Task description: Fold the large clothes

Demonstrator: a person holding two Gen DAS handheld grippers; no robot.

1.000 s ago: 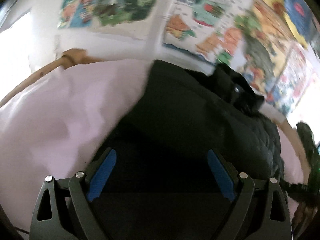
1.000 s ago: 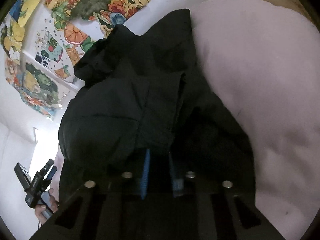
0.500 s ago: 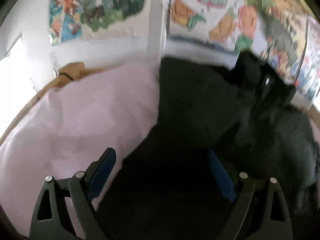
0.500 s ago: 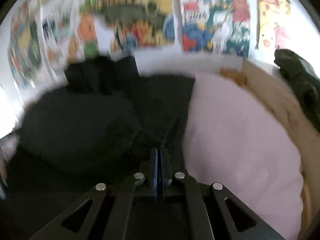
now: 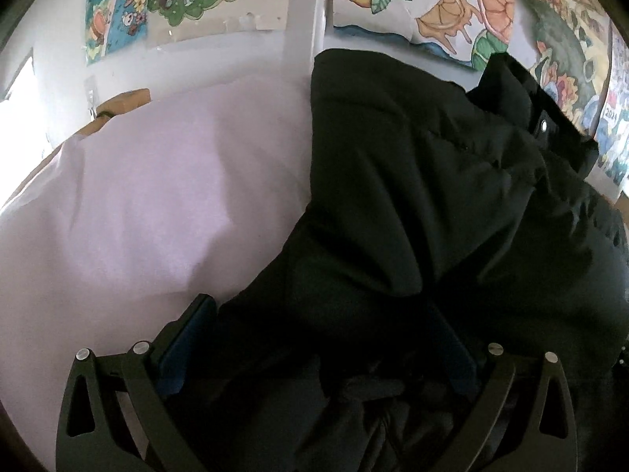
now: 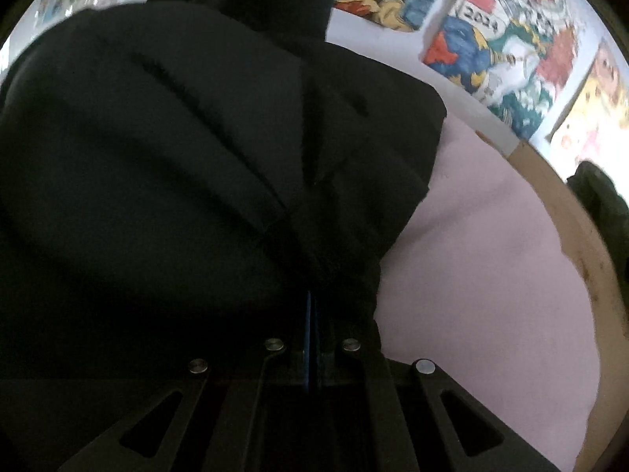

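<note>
The black jacket lies on the pink sheet of the bed. The left gripper, its jaws just widened, straddles jacket cloth without pinching it. The right gripper is clenched on a jacket fold.

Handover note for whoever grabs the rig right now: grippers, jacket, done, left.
Left gripper: jaws wide, having just opened further; black jacket fabric lies between the pads, not pinched.
Right gripper: shut on a bunched fold of the jacket.
Jacket: on the pink sheet, against the wall with posters.
Done: part of the jacket looks folded over itself; how far I cannot tell.
Left: set the right-hand fold down, release, finish and flatten.
</note>
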